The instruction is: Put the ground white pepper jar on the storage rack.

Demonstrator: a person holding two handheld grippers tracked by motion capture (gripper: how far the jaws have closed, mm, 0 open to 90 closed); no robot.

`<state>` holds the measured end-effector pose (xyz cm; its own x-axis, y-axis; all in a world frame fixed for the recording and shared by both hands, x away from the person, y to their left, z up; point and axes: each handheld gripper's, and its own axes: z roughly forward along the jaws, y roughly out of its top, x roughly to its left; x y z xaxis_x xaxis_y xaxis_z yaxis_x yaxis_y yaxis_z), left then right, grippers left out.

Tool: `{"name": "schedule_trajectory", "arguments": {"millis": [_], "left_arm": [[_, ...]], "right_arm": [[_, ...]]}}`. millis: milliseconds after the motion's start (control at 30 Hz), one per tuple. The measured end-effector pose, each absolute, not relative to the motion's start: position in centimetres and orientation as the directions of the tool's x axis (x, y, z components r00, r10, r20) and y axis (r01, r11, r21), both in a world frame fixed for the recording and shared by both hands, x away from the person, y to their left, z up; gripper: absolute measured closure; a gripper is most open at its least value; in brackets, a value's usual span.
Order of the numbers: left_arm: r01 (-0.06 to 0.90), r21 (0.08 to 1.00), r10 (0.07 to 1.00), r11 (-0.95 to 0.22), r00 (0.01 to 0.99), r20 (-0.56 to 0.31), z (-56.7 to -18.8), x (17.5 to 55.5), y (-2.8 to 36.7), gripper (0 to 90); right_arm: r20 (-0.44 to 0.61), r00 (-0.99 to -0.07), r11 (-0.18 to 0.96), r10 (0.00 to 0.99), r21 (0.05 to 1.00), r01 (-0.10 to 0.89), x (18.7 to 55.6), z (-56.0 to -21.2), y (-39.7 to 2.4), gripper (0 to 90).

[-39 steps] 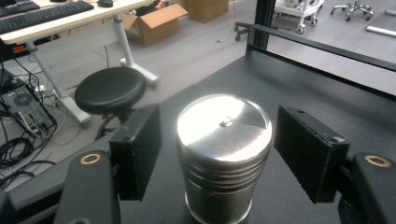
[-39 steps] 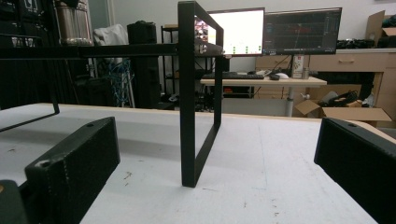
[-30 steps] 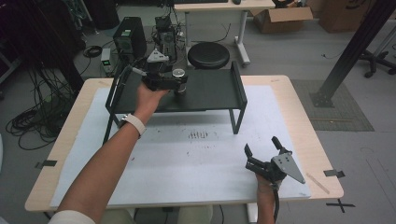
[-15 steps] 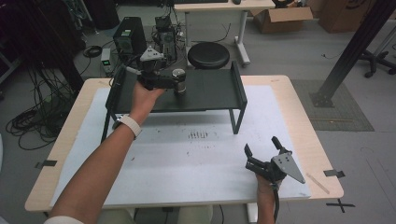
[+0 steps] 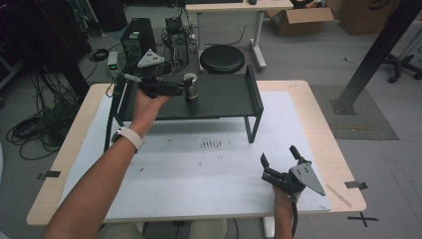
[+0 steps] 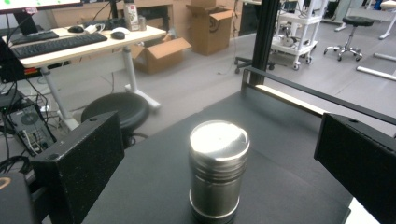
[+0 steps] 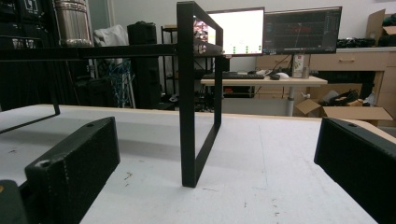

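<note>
The steel canister [image 6: 218, 170], upright at frame centre on the black shelf [image 6: 289, 140], looks rigid, smooth and slippery; grip its ribbed body. The left gripper [image 5: 174, 89] has just been opening, its jaws wide and clear of the canister; the right gripper [image 5: 281, 162], lower right, is wide and empty.

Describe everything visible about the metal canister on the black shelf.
The metal canister is a short, upright cylinder of brushed, shiny steel with a flat lid and ridged bands under the lid and at the base. Its lid is on. It stands on the black shelf, left of the shelf's middle in the high view. The left gripper has just been opening its jaws; they stand wide on either side, the canister between them, the pads clear of it. Only the shelf touches it.
</note>
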<state>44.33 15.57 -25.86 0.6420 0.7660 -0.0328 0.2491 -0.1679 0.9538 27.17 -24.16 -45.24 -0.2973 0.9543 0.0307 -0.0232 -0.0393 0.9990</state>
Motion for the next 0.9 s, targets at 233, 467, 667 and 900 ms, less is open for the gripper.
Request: {"name": "schedule_trajectory", "arguments": {"millis": [233, 467, 667, 900], "left_arm": [[0.212, 0.962, 0.746, -0.171, 0.666, -0.014, -25.3, 42.9, 16.2, 1.4], [0.201, 0.969, 0.747, -0.145, 0.665, -0.026, -25.1, 42.1, 16.8, 1.4], [0.197, 0.970, 0.740, -0.140, 0.672, -0.030, -25.4, 41.5, 17.6, 0.9], [0.168, 0.979, 0.738, -0.117, 0.675, -0.027, -25.3, 40.3, 18.5, 0.9]], "right_arm": [[0.027, -0.297, -0.036, 0.954, 0.999, -0.023, 27.2, -45.2, -24.1, 0.0], [0.027, -0.298, -0.035, 0.954, 0.999, -0.021, 27.2, -45.2, -24.1, 0.0], [0.025, -0.298, -0.032, 0.954, 0.999, -0.020, 27.2, -45.2, -24.1, 0.0], [0.023, -0.298, -0.030, 0.954, 0.999, -0.019, 27.2, -45.2, -24.1, 0.0]]}}
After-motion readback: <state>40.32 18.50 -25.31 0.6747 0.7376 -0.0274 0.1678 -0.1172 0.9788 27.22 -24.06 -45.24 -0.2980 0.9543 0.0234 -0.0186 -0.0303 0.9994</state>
